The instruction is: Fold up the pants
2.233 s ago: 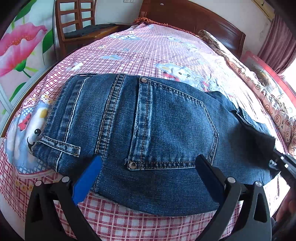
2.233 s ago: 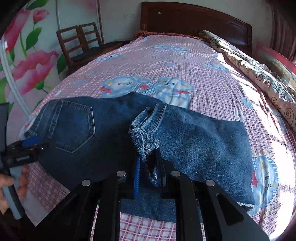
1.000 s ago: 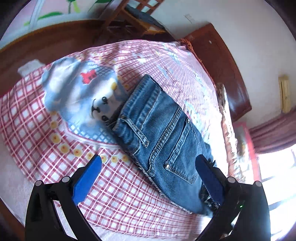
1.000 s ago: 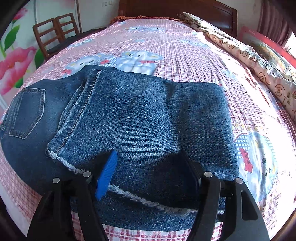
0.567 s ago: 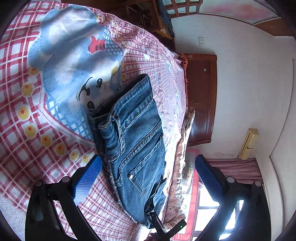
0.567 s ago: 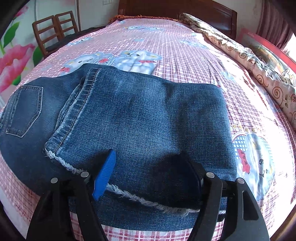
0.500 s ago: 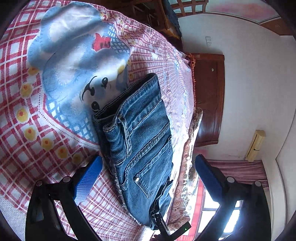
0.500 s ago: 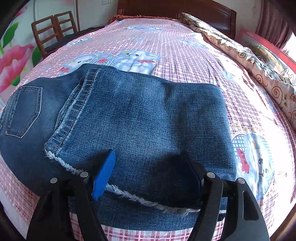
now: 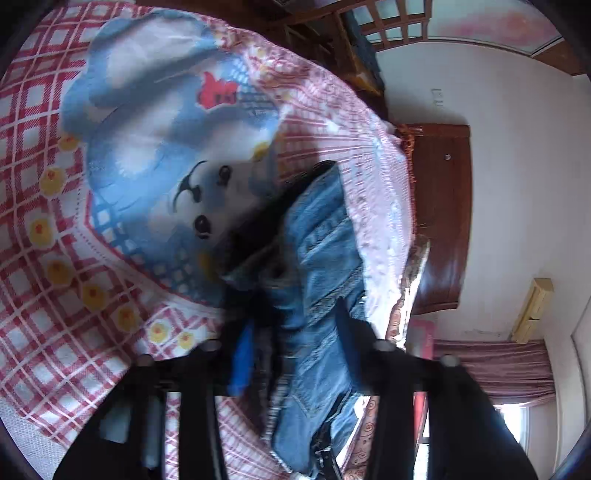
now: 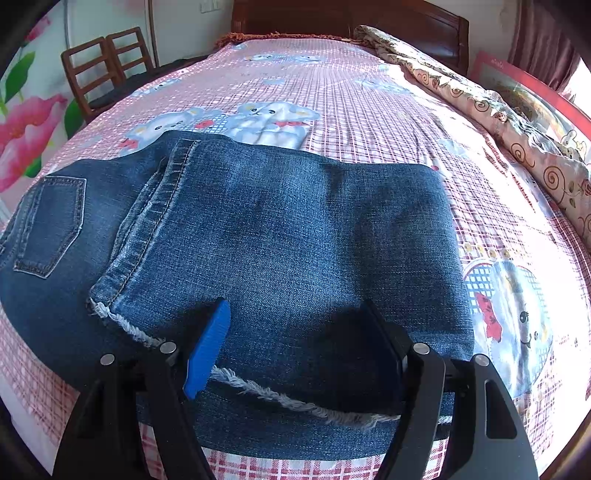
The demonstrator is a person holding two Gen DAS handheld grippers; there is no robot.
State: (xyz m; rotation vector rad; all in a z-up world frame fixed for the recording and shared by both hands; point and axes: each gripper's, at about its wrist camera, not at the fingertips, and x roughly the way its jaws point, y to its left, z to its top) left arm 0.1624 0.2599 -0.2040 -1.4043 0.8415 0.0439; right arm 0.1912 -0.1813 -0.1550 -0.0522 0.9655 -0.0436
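Blue denim pants (image 10: 280, 236) lie on the pink checked bed sheet (image 10: 332, 92), the legs folded over the seat part, frayed hems toward me. My right gripper (image 10: 295, 339) is open and hovers just above the folded leg layer near the hems. In the left wrist view, tilted and blurred, my left gripper (image 9: 295, 343) has its fingers (image 9: 242, 360) partly closed around the waistband end of the pants (image 9: 317, 258). I cannot tell whether they pinch the cloth.
Wooden chairs (image 10: 99, 70) stand at the bed's left. A dark wooden headboard (image 10: 351, 18) is at the far end. A rolled patterned quilt (image 10: 498, 122) lies along the right side. A bear print (image 9: 159, 155) on the sheet is left of the waistband.
My left gripper has moved onto the waistband end and its fingers have narrowed around the denim. My right gripper has let go of the hems, is open, and stays nearly still.
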